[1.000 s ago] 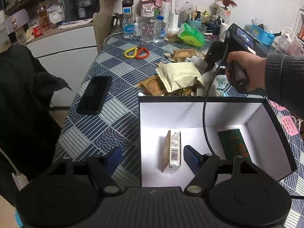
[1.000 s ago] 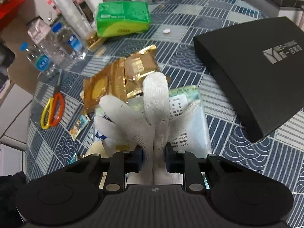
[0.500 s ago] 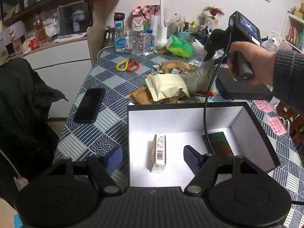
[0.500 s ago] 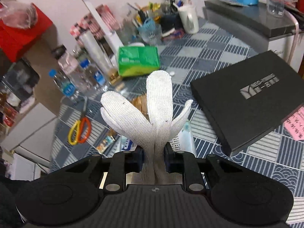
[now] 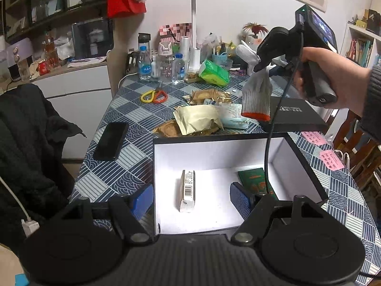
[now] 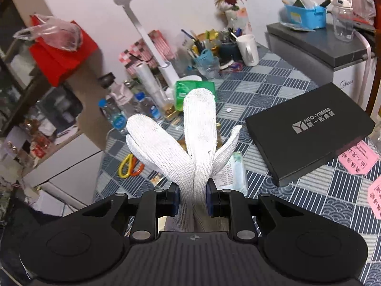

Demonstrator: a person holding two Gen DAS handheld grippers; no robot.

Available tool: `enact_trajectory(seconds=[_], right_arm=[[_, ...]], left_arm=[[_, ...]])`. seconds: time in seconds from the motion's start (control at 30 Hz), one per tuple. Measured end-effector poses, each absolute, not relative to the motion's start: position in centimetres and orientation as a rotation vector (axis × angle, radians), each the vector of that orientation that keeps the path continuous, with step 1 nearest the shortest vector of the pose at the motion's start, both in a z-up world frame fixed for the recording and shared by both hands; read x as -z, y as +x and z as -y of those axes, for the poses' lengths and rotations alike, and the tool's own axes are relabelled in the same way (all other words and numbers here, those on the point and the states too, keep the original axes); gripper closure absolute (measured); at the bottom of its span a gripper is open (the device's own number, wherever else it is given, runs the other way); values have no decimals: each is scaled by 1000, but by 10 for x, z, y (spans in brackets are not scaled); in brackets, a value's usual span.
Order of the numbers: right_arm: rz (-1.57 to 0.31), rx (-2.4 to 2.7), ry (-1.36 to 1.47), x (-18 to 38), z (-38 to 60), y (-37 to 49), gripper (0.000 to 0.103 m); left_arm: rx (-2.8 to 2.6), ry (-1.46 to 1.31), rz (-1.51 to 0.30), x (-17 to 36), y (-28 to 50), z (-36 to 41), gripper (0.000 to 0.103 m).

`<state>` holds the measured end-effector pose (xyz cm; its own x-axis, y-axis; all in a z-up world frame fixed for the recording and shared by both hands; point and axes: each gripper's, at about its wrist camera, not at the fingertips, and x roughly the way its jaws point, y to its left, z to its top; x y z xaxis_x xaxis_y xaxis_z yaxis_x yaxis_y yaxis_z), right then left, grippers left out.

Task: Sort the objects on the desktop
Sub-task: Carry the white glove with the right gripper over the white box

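Note:
My right gripper [image 6: 192, 199] is shut on a white knit glove [image 6: 190, 143] with an orange cuff, held in the air. In the left wrist view the glove [image 5: 257, 95] hangs from that gripper [image 5: 262, 68] above the table, behind the open black box [image 5: 307, 166]. The box has a white inside and holds a small carton [image 5: 187, 189] and a green booklet [image 5: 254, 180]. My left gripper [image 5: 190, 201] is open at the box's near left corner, holding nothing. Gold packets [image 5: 209, 95], a cream pouch [image 5: 196, 118] and a pale blue packet [image 5: 232, 116] lie behind the box.
The black box lid [image 6: 309, 128] lies on the table to the right. A phone [image 5: 110, 140] and scissors [image 5: 153, 96] lie left of the packets. Bottles [image 5: 162, 64], a green tissue pack [image 5: 213, 72], a lamp [image 5: 197, 23] and cups crowd the far edge. Pink notes [image 5: 331, 158] sit right.
The right gripper has lifted the glove off the pile of packets and raised it well above the table. My left gripper has tilted up and stays open by the box.

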<state>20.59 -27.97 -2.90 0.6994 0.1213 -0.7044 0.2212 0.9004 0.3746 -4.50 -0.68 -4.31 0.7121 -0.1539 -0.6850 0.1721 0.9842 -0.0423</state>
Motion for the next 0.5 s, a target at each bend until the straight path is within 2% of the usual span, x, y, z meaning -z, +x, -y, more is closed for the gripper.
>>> enact_trajectory(seconds=[0.5], right_arm=[[-763, 8, 322, 21, 240, 130, 81]], left_arm=[[172, 21, -734, 35, -75, 2, 18]])
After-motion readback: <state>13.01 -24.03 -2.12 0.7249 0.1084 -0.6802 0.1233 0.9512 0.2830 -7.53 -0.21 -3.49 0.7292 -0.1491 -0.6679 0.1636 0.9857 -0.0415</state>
